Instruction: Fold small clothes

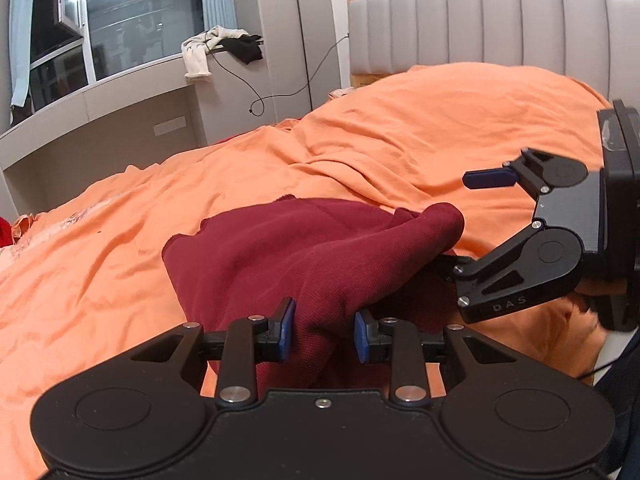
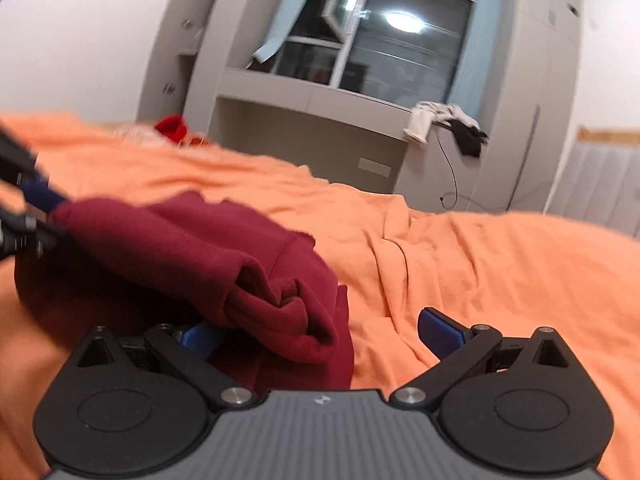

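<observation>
Holding a pinch of the maroon garment point(image 1: 280, 248) in the left gripper point(image 1: 325, 332), with the jaws narrow and both blue pads point(image 1: 287, 330) pressed on the cloth. Seen from the right wrist view only as a blurred dark shape at the left edge, at the garment's far corner.

Standing wide with the jaws of the right gripper point(image 2: 320, 336), gripping nothing. From the left wrist view, upper finger free in the air, lower finger pushed under the raised, rolled edge of the cloth. Cannot tell whether that finger touches the fabric from below.

Lying on the orange bed cover point(image 1: 120, 260), near the side of the bed where both grippers are, partly spread flat and partly lifted into a loose bunch between the two grippers.

Judging the task as early to middle: perhaps one edge brought over, but no flat, tidy packet so far. Left to do, probably: closing on the rolled edge, laying it over evenly, smoothing, then further folds. Also a second red item point(image 2: 172, 128) at the far end of the bed, maybe waiting for its turn; too blurred to say.

No basket, box or drawer to see for the folded pieces. Only an open niche below the window, apparently with nothing inside, and on the ledge point(image 1: 132, 76) above it a white cloth point(image 1: 196, 52) and a black cloth point(image 1: 244, 50) hanging over the end.
</observation>
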### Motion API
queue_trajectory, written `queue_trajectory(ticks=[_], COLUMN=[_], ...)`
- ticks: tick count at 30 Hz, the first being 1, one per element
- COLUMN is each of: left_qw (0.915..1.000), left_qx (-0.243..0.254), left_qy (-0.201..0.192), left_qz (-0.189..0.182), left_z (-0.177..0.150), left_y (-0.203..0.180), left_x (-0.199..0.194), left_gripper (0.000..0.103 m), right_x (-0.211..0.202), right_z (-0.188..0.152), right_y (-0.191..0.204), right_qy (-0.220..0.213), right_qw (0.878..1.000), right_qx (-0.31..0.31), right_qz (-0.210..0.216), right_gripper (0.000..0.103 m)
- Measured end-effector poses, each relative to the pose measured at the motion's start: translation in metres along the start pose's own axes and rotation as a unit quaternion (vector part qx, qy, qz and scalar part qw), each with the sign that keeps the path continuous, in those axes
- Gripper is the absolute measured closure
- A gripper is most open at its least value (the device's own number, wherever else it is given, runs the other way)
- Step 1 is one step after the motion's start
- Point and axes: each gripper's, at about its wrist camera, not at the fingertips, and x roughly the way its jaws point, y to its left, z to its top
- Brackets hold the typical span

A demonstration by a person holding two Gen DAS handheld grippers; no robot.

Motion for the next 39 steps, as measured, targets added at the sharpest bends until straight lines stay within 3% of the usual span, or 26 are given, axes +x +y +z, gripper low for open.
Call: queue_trajectory(ticks=[5,12,16,20,27,34,39], left_qw=[0.9994,0.9968,0.9978,0.9979,0.9994,0.9998,0.9977], left_qx=[0.032,0.079,0.066,0.065,0.034,0.013,-0.040], left_qy=[0.008,0.004,0.004,0.005,0.000,-0.017,-0.051], left_qz=[0.002,0.007,0.002,0.001,-0.006,0.003,0.020], left_z=[-0.006,-0.014,-0.013,-0.013,-0.008,-0.001,0.009], left_y=[-0.009,-0.030,-0.028,-0.031,-0.032,-0.034,-0.017], left_x=[0.005,0.006,0.008,0.010,0.007,-0.003,-0.018], left_gripper=[0.068,0.054,0.051,0.047,0.021,0.003,0.001], right_x=[-0.003,-0.005,-0.011,-0.011,0.006,0.031,0.043], right_z=[-0.001,-0.001,-0.001,-0.003,-0.016,-0.018,-0.021], right_y=[-0.007,-0.046,-0.065,-0.088,-0.104,-0.100,-0.098], right_qy=[0.023,0.050,0.043,0.033,0.015,0.031,0.047], right_qw=[1.000,0.998,0.998,0.991,0.963,0.948,0.945], right_qx=[-0.014,0.026,0.050,0.127,0.258,0.306,0.317], right_qz=[0.003,0.029,-0.004,-0.006,0.074,0.079,0.063], right_gripper=[0.000,0.000,0.000,0.000,0.000,0.000,0.000])
